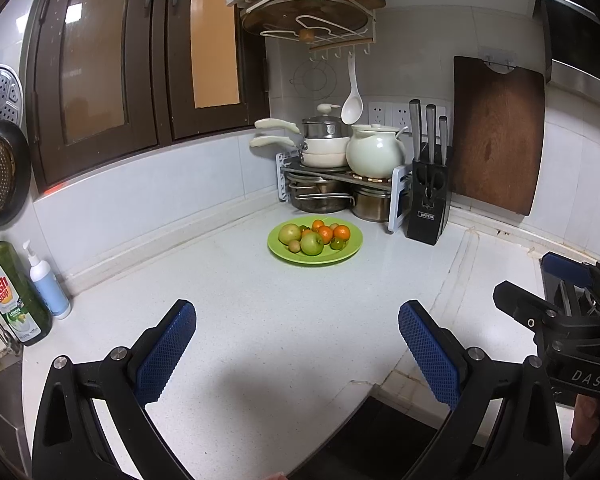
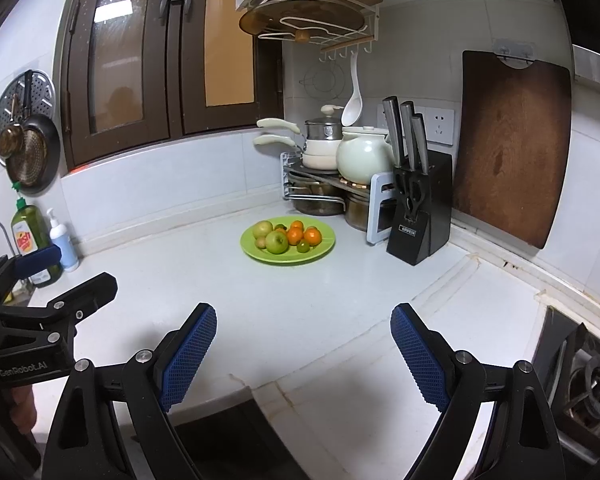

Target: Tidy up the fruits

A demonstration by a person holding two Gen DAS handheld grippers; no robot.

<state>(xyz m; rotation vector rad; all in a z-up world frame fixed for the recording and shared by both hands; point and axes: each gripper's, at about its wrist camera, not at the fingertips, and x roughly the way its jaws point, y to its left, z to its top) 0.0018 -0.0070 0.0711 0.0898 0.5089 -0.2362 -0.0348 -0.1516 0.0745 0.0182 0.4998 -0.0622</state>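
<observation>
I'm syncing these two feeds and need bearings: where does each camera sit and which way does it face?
Left wrist: rides the left tool, facing the counter corner and green plate of fruit; its own open blue pads frame the bottom, and the right tool shows at right.
Right wrist: rides the right tool, facing the same corner from further right; own open pads below, the left tool at left.
Shared: plate, knife block, cutting board, stacked pots.
</observation>
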